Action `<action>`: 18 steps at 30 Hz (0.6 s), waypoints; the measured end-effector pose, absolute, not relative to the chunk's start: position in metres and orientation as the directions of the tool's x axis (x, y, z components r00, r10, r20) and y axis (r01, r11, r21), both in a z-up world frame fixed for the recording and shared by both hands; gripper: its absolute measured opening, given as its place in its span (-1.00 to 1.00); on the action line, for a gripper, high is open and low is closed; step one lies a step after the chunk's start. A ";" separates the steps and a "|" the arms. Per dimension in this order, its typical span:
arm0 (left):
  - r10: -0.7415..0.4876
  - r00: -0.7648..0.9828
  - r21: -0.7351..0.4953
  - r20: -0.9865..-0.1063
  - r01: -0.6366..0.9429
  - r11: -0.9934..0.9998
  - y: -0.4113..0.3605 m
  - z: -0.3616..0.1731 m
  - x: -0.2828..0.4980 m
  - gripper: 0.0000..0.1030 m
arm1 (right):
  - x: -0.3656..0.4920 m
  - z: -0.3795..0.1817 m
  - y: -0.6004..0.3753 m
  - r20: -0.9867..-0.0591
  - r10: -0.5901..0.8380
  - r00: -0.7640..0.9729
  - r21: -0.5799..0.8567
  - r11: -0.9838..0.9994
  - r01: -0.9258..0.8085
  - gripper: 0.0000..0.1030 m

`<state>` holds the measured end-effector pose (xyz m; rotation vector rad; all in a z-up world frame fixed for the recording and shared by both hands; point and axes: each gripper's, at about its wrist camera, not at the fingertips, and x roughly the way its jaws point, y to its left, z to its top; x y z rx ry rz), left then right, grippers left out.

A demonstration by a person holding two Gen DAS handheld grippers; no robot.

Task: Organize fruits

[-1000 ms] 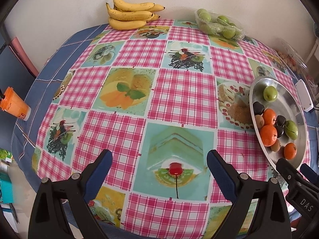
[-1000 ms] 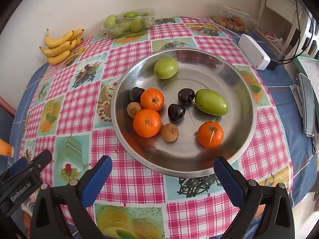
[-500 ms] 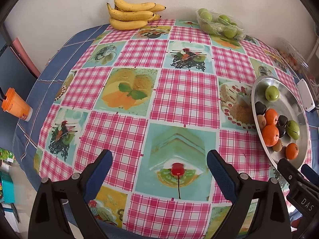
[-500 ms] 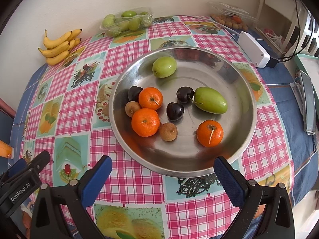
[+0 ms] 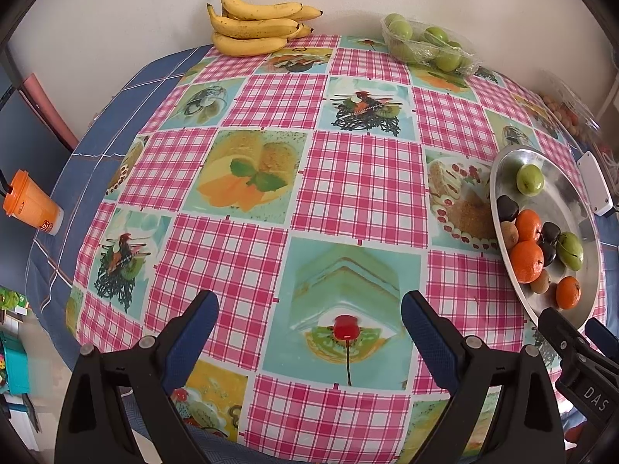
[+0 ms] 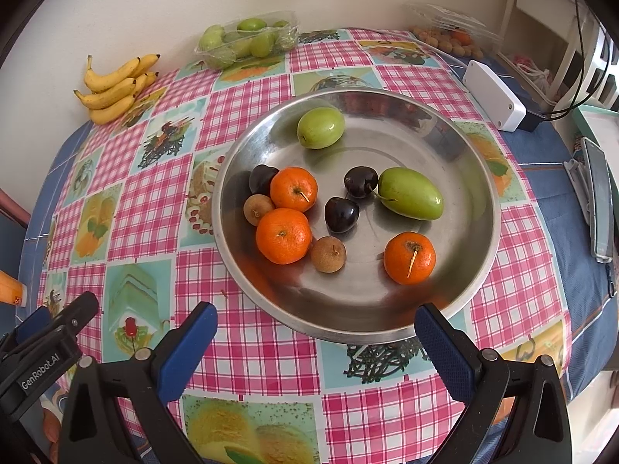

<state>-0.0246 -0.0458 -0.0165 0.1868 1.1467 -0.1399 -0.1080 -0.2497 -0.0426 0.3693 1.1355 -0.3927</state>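
Note:
A steel plate [image 6: 456, 154] holds three oranges [image 6: 283, 235], two green fruits [image 6: 411, 192], three dark cherries [image 6: 341, 213] and two small brown fruits [image 6: 328, 254]. The plate also shows at the right of the left wrist view [image 5: 592, 228]. My right gripper [image 6: 315, 332] is open and empty, just short of the plate's near rim. My left gripper [image 5: 309, 321] is open and empty above the checked tablecloth [image 5: 359, 178], left of the plate.
A banana bunch [image 5: 255, 27] and a clear tray of green fruits [image 5: 429, 46] sit at the table's far edge. A box of small brown fruits [image 6: 448, 34], a white device [image 6: 495, 94] and a phone [image 6: 597, 201] lie right. An orange cup [image 5: 31, 205] stands left.
Both grippers have drifted slightly; the table view in the left wrist camera has shifted a little down and right. Both stay open and empty. The fruits have not moved.

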 end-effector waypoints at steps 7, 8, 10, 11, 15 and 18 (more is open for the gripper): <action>-0.014 0.404 0.075 -0.915 0.205 0.976 -0.046 -0.017 -0.024 0.86 | -0.108 -0.043 -0.249 -0.924 -0.113 0.366 0.084 0.873 0.481 1.00; -0.013 0.404 0.076 -0.915 0.205 0.976 -0.046 -0.017 -0.024 0.86 | -0.108 -0.043 -0.249 -0.924 -0.112 0.366 0.084 0.873 0.480 1.00; -0.013 0.404 0.076 -0.915 0.205 0.976 -0.046 -0.017 -0.025 0.86 | -0.108 -0.044 -0.249 -0.924 -0.112 0.364 0.083 0.874 0.479 1.00; -0.013 0.404 0.077 -0.914 0.206 0.976 -0.046 -0.017 -0.024 0.86 | -0.108 -0.044 -0.249 -0.924 -0.112 0.364 0.083 0.874 0.479 1.00; -0.012 0.404 0.078 -0.915 0.206 0.976 -0.046 -0.017 -0.024 0.86 | -0.108 -0.044 -0.249 -0.925 -0.112 0.364 0.083 0.874 0.479 1.00; -0.012 0.404 0.078 -0.915 0.205 0.976 -0.046 -0.017 -0.024 0.86 | -0.108 -0.044 -0.249 -0.925 -0.112 0.364 0.083 0.874 0.479 1.00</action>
